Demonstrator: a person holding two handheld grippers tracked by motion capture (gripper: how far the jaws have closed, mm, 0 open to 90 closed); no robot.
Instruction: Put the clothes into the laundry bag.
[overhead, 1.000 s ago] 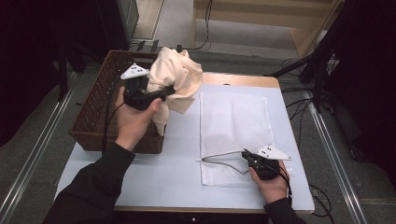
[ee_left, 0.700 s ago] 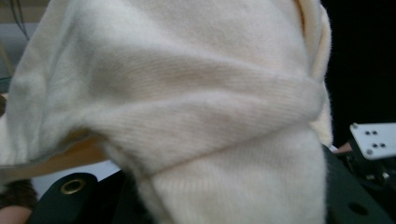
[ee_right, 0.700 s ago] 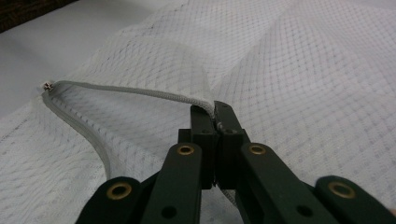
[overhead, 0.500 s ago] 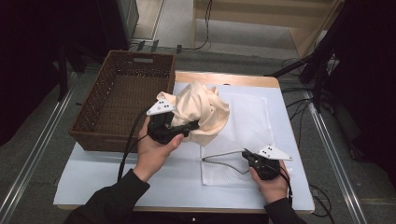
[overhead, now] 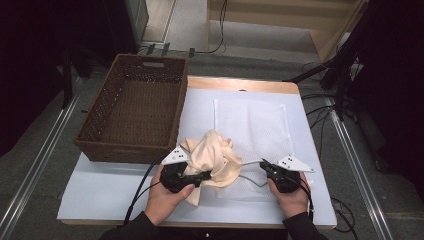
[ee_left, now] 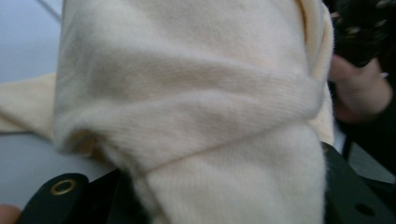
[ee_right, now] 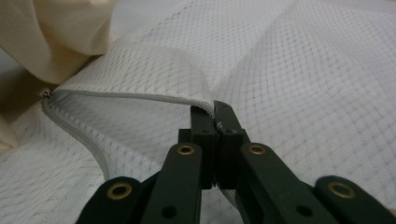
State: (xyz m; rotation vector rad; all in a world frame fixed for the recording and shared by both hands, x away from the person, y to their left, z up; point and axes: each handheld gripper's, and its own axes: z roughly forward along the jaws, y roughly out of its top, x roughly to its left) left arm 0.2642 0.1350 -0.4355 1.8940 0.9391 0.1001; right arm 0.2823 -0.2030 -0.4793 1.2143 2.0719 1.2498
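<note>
The cream garment (overhead: 212, 160) is a soft, fuzzy knit, bunched into loose rounded folds; it sits on the pale bench (overhead: 100, 190) at the near left corner of the white mesh laundry bag (overhead: 252, 132), overlapping the bag's open mouth. The left hand-held gripper (overhead: 202, 176) is clamped on the bundle, with knit packed between its black jaws in the left gripper view — those jaws have just been easing apart, though cloth is between them and they press on it. The bag is thin netting with a fine diamond weave, flat and rectangular, edged by a grey zipper (ee_right: 135, 97). The right hand-held gripper (overhead: 263, 165) has its jaws pinched together on the upper lip of the zipper opening, lifting it into a shallow arch.

A second ago the garment hung over the brown woven wicker basket (overhead: 135, 107) — now it is down on the bench at the bag's opening, while the right hand-held gripper has kept its place.
</note>
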